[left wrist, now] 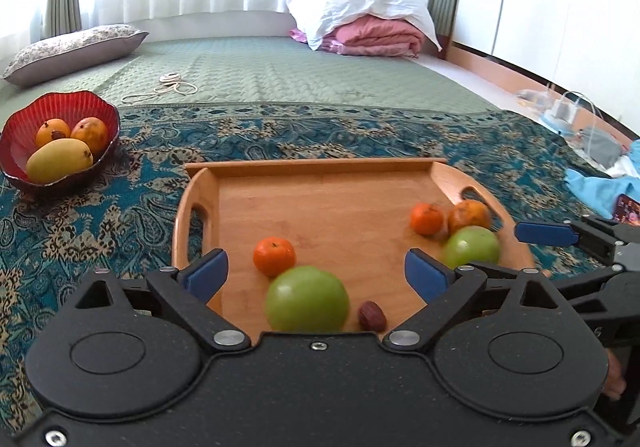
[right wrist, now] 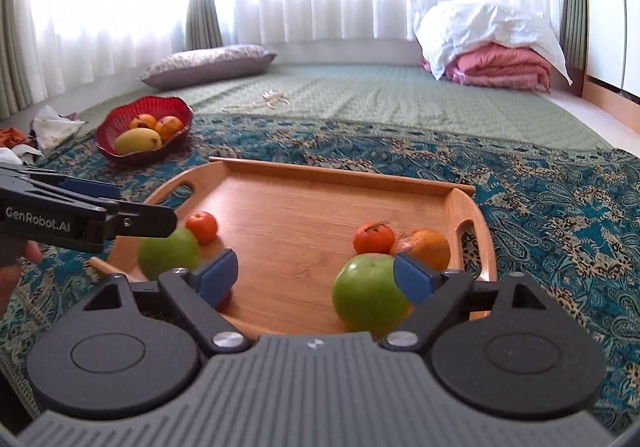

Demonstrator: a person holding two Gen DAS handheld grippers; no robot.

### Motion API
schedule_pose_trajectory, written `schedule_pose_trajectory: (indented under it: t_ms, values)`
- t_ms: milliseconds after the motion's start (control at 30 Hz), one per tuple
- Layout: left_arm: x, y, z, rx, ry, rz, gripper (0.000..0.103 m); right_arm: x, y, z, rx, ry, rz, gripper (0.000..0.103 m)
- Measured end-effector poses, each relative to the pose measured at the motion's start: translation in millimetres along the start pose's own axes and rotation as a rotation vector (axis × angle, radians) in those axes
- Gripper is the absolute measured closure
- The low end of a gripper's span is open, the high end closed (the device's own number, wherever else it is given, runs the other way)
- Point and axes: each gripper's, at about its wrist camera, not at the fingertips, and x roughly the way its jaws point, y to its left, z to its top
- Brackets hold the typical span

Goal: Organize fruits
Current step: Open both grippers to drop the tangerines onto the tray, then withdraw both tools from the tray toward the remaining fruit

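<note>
Both my hand-held grippers, left and right, gape empty over the tray on the bed. Its near apples could roll off if nudged.

Left tool hid part of the near-left green apple in right-wrist view. Right green apple & oranges behind it were blurred.

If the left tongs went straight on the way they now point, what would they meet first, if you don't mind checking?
Most likely the near green apple, which lies on the wooden tray between the open fingers of the left tongs, with a small orange just behind it. Depth is hard to judge through the fisheye.
</note>
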Motion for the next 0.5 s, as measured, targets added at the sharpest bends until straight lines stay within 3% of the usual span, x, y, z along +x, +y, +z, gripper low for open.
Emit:
schedule_pose_trajectory:
  t_ms: [233,500]
  values:
    - [-16,-15,-12,0.035,0.017,-0.022,0.004,-26,19,-27,-0.067,-0.055,0.035,0.000]
    - [-18,-28,-29,0.042,0.071,-0.037,0.004,-40,47,-60,-0.169,-0.074,0.016,0.000]
